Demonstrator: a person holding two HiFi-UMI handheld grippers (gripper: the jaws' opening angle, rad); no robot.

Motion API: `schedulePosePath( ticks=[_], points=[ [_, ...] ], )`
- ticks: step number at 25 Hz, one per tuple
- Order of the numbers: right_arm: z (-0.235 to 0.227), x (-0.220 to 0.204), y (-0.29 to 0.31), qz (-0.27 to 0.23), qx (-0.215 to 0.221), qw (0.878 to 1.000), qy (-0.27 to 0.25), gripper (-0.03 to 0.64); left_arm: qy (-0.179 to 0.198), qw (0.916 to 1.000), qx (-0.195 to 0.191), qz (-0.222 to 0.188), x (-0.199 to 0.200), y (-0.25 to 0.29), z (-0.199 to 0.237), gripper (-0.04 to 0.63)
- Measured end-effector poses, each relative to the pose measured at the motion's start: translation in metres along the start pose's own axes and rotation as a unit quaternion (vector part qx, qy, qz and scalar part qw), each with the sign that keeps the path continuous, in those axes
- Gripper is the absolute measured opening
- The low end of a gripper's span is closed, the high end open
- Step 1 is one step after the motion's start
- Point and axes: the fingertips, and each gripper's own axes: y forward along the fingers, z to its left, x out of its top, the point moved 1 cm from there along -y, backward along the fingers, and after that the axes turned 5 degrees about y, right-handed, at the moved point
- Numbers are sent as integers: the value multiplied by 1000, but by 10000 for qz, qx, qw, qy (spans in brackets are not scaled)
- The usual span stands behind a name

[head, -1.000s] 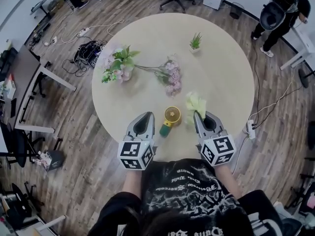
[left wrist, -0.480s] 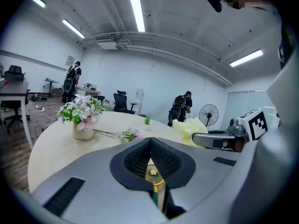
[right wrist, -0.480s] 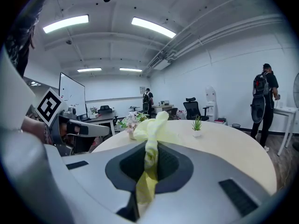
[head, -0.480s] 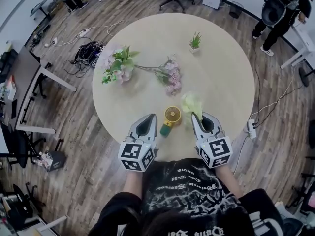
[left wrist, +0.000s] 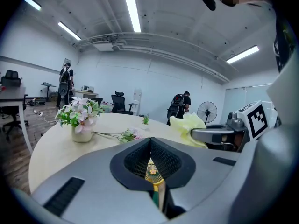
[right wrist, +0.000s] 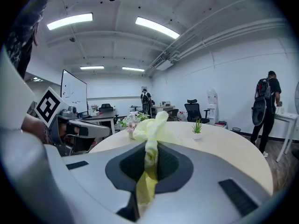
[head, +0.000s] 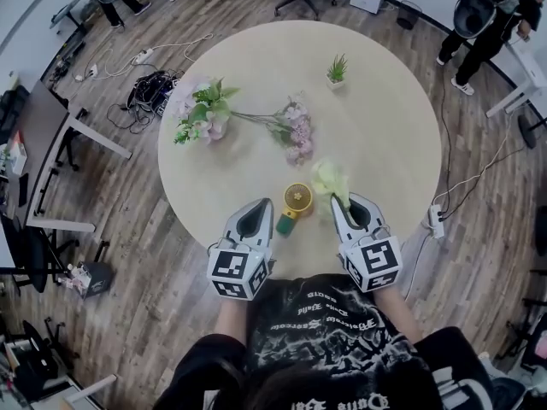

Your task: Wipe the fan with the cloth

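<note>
my right gripper pinches the cloth just right of the fan, while my left gripper, jaws together and empty, sits near its handle.

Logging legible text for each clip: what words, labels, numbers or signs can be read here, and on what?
No text here can be quoted.
Shirt: pale lettering, too distorted to read.
Marker cubes: black-and-white square patterns, no letters.
Whiteboard: faint marks, too small to read.
Fan: no print visible.
</note>
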Motion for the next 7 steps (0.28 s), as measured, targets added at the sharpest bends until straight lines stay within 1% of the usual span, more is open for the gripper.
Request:
schedulePosePath(
  ticks=[4,7],
  points=[
    [1,-2,1,39,43,10000,-38,28,-142,9998,-82,-60,1,3,-3,20],
    [-1,-3,3,54,46,9999,-82,28,-161,9998,-81,-77,-1,5,-3,20]
  ],
)
